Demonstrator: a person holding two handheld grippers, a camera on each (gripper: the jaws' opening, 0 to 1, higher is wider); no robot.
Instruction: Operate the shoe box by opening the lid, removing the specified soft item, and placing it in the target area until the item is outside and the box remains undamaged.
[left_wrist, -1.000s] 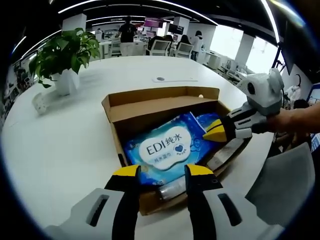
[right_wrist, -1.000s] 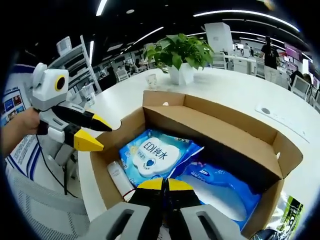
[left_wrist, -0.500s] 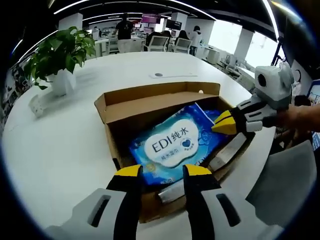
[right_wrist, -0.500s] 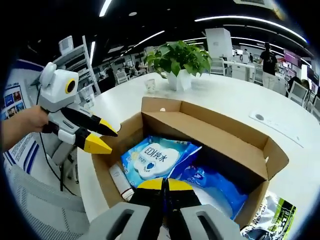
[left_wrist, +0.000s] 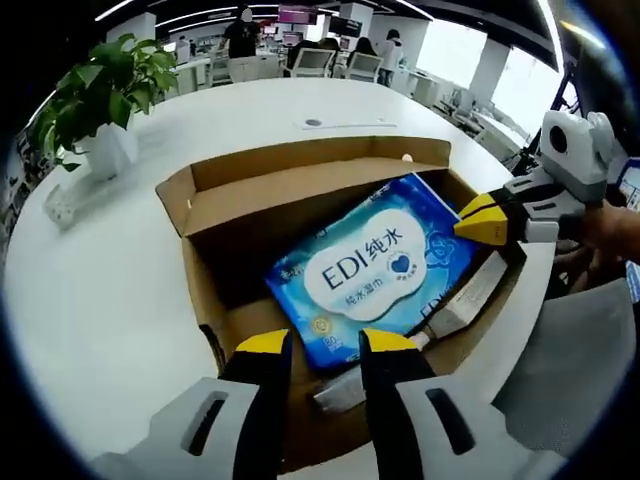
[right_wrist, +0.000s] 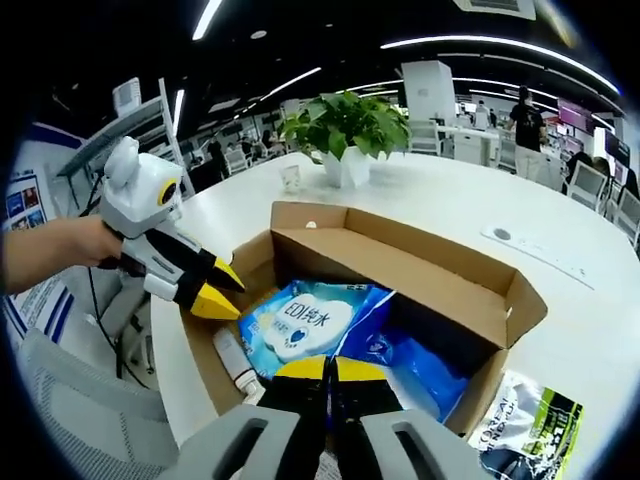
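At the near edge of the round white table (left_wrist: 120, 300), we see the open cardboard shoe box (left_wrist: 300, 190) standing close to the rim, with broad bare tabletop stretching away behind it and to its far side. Our left gripper (left_wrist: 312, 345) hangs over the box's near wall, its yellow-tipped jaws parted with nothing between them. Our right gripper (right_wrist: 329, 368) points into the box from the opposite side with its jaws pressed together; we cannot tell whether anything is pinched there. In the left gripper view that same tool reaches over the box's right edge.

Inside the box lies the soft blue wipes pack (left_wrist: 375, 270), glossy plastic with a white cloud-shaped label, tilted against the interior. Beside it sit a second blue plastic pack (right_wrist: 420, 365) and a slim white tube (right_wrist: 235, 362) along the box wall. The box's brown flaps stand up, plain corrugated board.

Just beside the box on the table rests a green-and-white packet (right_wrist: 525, 435). Farther off, a leafy potted plant (right_wrist: 345, 135) in a white pot stands near the table's far edge.
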